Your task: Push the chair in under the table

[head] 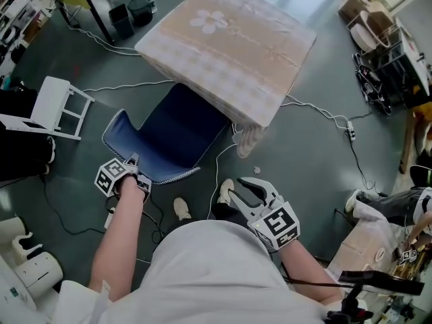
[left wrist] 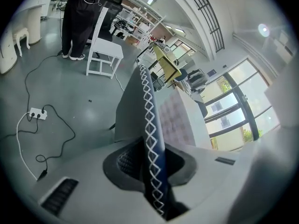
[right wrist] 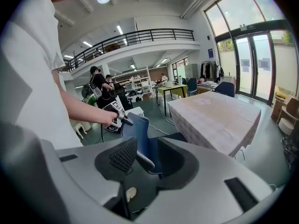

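A blue chair (head: 169,137) with white stitching along its edge stands at the near side of the table (head: 229,46), which wears a pale checked cloth. The front of the seat lies under the tabletop's corner. My left gripper (head: 131,162) is shut on the top edge of the chair back. In the left gripper view that stitched edge (left wrist: 150,125) runs straight between the pads of my left gripper (left wrist: 149,164). My right gripper (head: 236,198) stands open near my feet, apart from the chair. The right gripper view shows the chair (right wrist: 140,136) beyond the empty open jaws of my right gripper (right wrist: 147,160).
A white chair (head: 61,106) stands at the left, and a person in black (left wrist: 81,17) is beside it. White cables and a power strip (head: 349,132) lie on the grey floor. Boxes and a cart (head: 385,52) crowd the right side. A white stool (head: 30,262) sits at lower left.
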Tool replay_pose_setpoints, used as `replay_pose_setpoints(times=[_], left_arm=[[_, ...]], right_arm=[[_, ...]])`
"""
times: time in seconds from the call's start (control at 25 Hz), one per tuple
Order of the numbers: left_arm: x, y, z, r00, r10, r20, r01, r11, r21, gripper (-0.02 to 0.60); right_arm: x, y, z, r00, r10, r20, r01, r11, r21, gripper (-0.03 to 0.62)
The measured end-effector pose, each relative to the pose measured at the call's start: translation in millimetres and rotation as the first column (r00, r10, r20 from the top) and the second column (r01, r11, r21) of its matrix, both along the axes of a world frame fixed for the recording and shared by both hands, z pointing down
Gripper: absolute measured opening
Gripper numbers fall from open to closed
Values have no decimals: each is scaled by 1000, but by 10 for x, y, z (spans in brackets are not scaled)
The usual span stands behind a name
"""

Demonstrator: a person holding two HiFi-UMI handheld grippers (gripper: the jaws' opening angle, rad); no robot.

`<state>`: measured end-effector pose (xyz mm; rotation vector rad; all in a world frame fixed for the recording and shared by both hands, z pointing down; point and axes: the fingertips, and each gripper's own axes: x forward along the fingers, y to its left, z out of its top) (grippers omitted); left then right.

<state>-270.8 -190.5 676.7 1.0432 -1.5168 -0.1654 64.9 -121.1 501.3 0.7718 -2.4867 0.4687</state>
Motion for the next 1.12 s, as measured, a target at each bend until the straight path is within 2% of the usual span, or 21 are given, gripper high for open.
replay_pose_setpoints(times=[0.32,0.56,0.92,1.12], left_arm=[[333,-455,-159,999,-44,-19,44,999,17,74],[578,-736,-157,999,-47,-17,47,999,8,78],[472,-895,-149,995,-99,5,99,995,-10,77],[421,-878,-97,996,-86,39,87,996,-30,80]], right_arm=[[301,-173,-46,1000,14,-2,-14,999,-29,146],[566,-298,-73,999,32,0,-32,999,-33,146],[948,-414,-44,999,49,5,-49,998,-49,146],[1039,-470,-26,999,33,14,-32,998,-46,146]])
